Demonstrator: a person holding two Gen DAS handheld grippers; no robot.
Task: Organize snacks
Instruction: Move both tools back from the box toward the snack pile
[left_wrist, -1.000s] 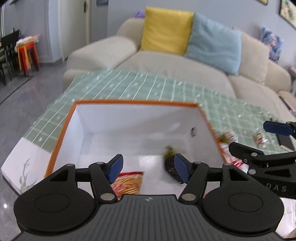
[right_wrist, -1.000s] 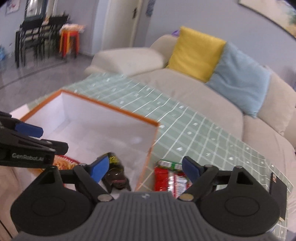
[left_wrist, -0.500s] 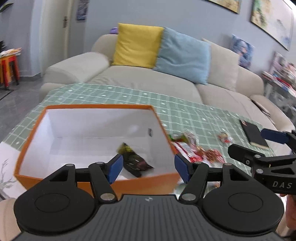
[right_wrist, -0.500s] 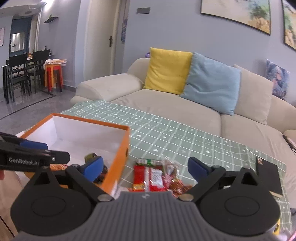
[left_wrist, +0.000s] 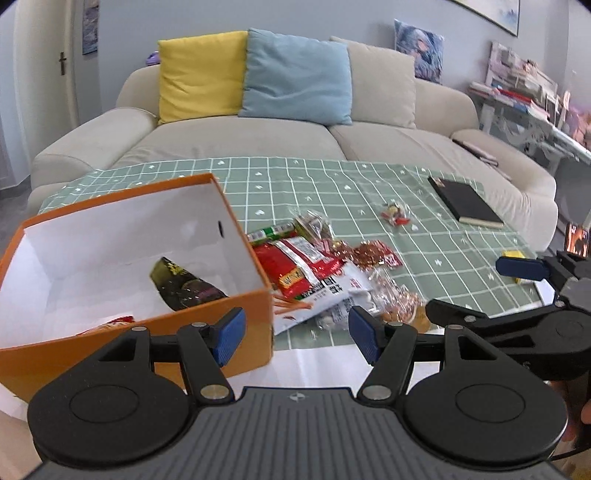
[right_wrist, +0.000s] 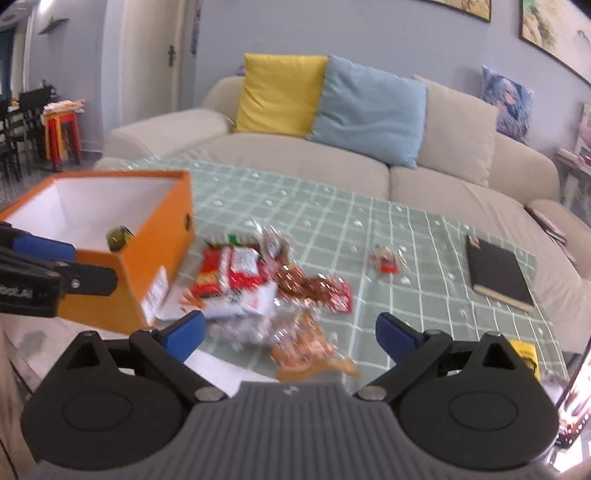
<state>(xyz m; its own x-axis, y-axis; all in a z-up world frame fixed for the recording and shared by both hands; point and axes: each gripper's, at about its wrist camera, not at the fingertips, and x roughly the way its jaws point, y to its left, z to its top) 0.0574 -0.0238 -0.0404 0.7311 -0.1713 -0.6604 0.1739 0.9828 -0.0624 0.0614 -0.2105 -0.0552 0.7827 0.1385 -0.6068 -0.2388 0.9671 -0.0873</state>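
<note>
Your left gripper (left_wrist: 294, 334) hangs over the near edge of the worktop (left_wrist: 461, 236) with its jaws open and nothing between them. Its left pad sits in front of the orange box (left_wrist: 207, 325), at that box's near right corner; its right pad lines up with the near end of the snack pile (left_wrist: 325, 273). The pile lies just beyond the gap, beside the box's right wall and touching it at the near corner. Inside the box you have a dark packet (left_wrist: 184, 288) on the white floor and a red-and-yellow packet (left_wrist: 110, 322) low against the near wall.

Your right gripper (right_wrist: 290, 332) is also empty. Its jaws have just been opening and now stand very wide. The pile (right_wrist: 266, 284) lies straight ahead of that gap, with a clear bag of orange-brown snacks (right_wrist: 303, 343) nearest, between the two pads but lower and not touching them. The box (right_wrist: 147, 236) stands to the left of the gap.

One small red-wrapped sweet (left_wrist: 396, 215) lies apart from the pile, further back on the green checked cloth, and a black notebook (left_wrist: 464, 201) lies well to its right. A beige sofa (left_wrist: 369, 140) with yellow and blue cushions stands behind the worktop.
</note>
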